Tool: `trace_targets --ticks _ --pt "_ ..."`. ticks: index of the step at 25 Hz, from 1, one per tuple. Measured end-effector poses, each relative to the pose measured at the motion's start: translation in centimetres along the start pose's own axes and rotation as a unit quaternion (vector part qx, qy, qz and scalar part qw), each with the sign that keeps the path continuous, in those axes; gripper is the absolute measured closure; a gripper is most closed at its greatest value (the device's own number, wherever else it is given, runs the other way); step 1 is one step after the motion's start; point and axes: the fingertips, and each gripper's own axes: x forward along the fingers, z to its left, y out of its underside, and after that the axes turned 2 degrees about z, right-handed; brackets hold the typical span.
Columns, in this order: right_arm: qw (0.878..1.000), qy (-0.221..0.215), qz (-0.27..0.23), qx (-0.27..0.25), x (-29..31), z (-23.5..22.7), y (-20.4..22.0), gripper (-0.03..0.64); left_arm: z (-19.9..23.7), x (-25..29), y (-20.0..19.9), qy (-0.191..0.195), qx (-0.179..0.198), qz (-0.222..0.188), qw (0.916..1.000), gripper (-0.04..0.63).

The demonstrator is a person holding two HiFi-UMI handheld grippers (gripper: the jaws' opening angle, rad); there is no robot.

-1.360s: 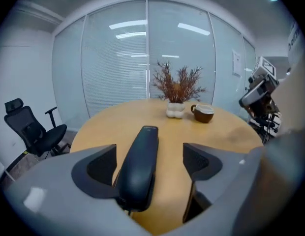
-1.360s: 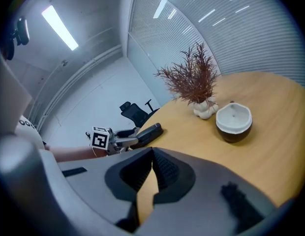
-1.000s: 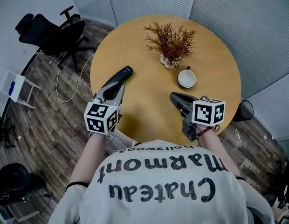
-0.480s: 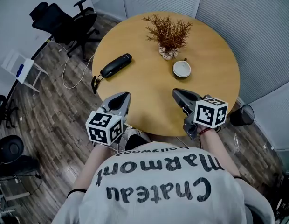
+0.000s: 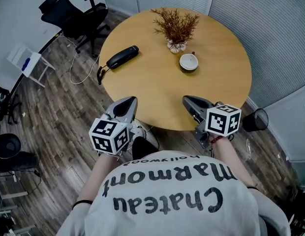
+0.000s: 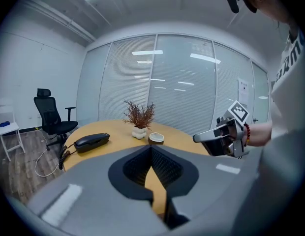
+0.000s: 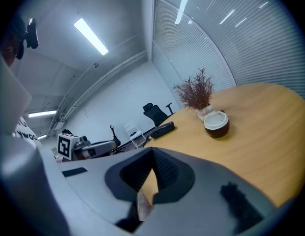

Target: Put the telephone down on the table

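Head view shows the telephone (image 5: 122,57) at the left edge of the counter (image 5: 157,87), likely light rigid plastic, best pinched mid-handset, while left tool (image 5: 127,102) and right tool (image 5: 190,101) sit closed, empty.

Telephone (image 5: 122,57) on the table (image 5: 192,97) near its left edge, plant (image 5: 175,26) and cup (image 5: 188,62) right of it.

Your right gripper (image 7: 152,150) had its jaws closed together on nothing; beyond them the telephone (image 7: 162,129) lay on the table (image 7: 260,132), at its far edge.
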Motion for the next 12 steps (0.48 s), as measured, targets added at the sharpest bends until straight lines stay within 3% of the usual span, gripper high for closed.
trace_targets --ticks 12 --pt "1.0 -0.013 0.002 -0.008 -1.9 1.8 0.7 0.601 -2.2 -2.4 -0.2 -0.005 0.006 -0.011 0.9999 0.586"
